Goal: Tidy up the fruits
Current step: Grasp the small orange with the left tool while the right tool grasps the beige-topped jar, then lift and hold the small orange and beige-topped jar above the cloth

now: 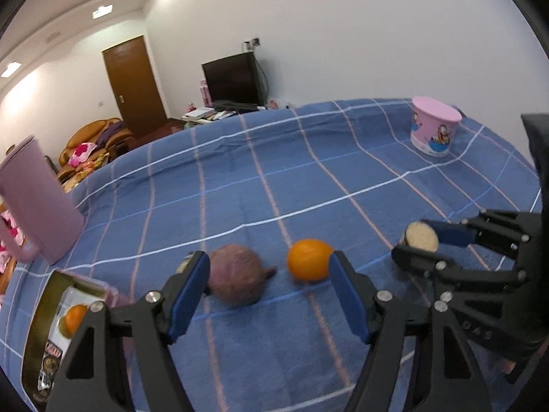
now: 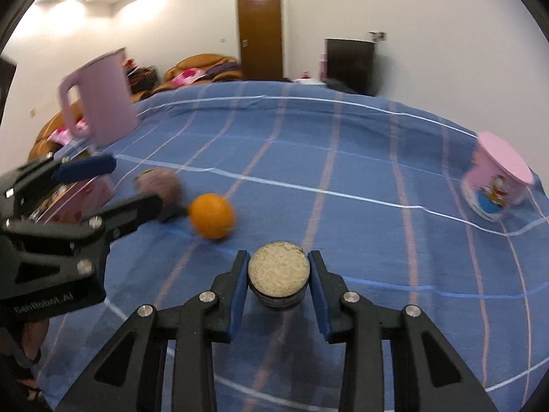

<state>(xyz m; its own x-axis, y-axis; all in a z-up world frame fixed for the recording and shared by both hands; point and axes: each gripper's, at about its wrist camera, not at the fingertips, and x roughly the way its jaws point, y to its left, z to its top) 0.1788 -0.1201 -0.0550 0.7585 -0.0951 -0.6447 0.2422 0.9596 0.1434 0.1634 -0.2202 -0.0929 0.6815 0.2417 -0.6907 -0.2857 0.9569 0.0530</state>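
So the right gripper (image 2: 278, 274) has its jaws clamped on a small jar (image 2: 278, 279), and the left gripper (image 1: 269, 286) hangs open over an orange (image 1: 308, 259) on the desk (image 1: 308, 171).

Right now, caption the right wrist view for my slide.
Right gripper fingers flank a rice-filled cup; orange beyond.

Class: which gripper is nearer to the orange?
Left. The left gripper has the orange beside its open fingers; the right gripper, off to one side, brackets the rice-topped jar.
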